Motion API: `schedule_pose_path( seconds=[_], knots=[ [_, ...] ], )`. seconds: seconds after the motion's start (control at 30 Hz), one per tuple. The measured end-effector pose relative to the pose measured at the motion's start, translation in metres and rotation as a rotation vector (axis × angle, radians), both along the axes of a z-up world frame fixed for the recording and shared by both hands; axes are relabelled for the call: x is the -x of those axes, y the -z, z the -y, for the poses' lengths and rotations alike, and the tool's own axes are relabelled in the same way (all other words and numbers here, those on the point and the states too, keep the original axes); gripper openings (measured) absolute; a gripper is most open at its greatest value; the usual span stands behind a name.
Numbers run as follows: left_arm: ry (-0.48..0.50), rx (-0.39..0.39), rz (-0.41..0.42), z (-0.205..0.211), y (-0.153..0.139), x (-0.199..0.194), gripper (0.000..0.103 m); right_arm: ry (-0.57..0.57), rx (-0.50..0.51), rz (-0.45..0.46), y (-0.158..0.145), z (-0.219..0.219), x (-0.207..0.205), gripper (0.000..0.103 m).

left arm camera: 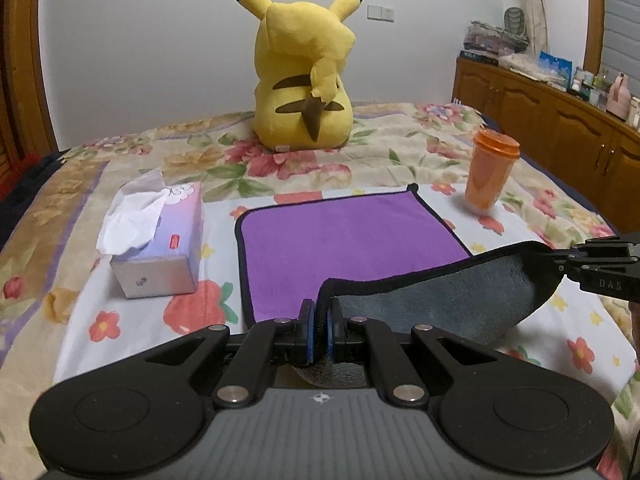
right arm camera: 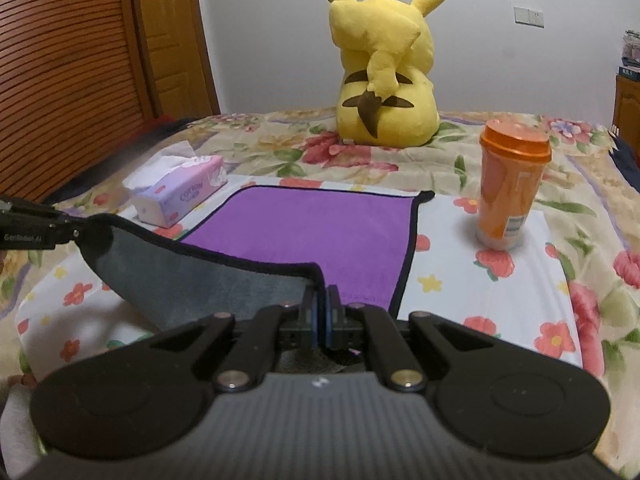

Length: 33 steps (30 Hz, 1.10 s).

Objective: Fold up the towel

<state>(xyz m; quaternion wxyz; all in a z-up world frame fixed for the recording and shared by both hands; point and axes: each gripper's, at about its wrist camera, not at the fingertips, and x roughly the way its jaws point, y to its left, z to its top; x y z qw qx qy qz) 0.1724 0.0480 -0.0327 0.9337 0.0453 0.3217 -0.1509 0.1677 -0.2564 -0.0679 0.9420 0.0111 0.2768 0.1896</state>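
A purple towel (left arm camera: 340, 236) with a black hem and grey underside lies on the flowered bedspread; it also shows in the right wrist view (right arm camera: 320, 228). Its near edge is lifted off the bed, grey side (left arm camera: 440, 300) facing me. My left gripper (left arm camera: 320, 312) is shut on the near left corner. My right gripper (right arm camera: 321, 304) is shut on the near right corner; it shows from the side in the left wrist view (left arm camera: 560, 260). The left gripper shows at the left edge of the right wrist view (right arm camera: 80, 226). The lifted hem sags between the two grippers.
A tissue box (left arm camera: 160, 240) stands left of the towel. An orange lidded cup (left arm camera: 490, 172) stands to its right. A yellow plush toy (left arm camera: 308, 76) sits behind the towel. A wooden cabinet (left arm camera: 560, 112) lines the right wall; a wooden door (right arm camera: 80, 60) is at left.
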Motion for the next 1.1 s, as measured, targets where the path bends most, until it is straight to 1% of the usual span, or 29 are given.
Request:
schedule_pose_path(
  seconds=[0.3, 0.57, 0.8, 1.0, 1.1],
  knots=[
    [0.006, 0.001, 0.026, 0.003, -0.002, -0.010, 0.009, 0.003, 0.005, 0.032, -0.006, 0.001, -0.009, 0.004],
    [-0.003, -0.004, 0.034, 0.004, -0.002, -0.022, 0.009, -0.007, 0.022, 0.047, -0.003, -0.001, -0.020, 0.004],
    [0.004, -0.024, 0.034, 0.006, 0.003, -0.045, 0.009, -0.015, 0.032, 0.048, 0.001, -0.003, -0.033, 0.004],
    [0.007, -0.037, 0.038, 0.007, 0.004, -0.059, 0.009, -0.014, 0.016, 0.048, 0.003, 0.000, -0.044, 0.004],
    [0.011, -0.034, 0.053, 0.008, 0.000, -0.062, 0.009, -0.016, -0.002, 0.049, 0.001, 0.002, -0.048, 0.004]
  ],
)
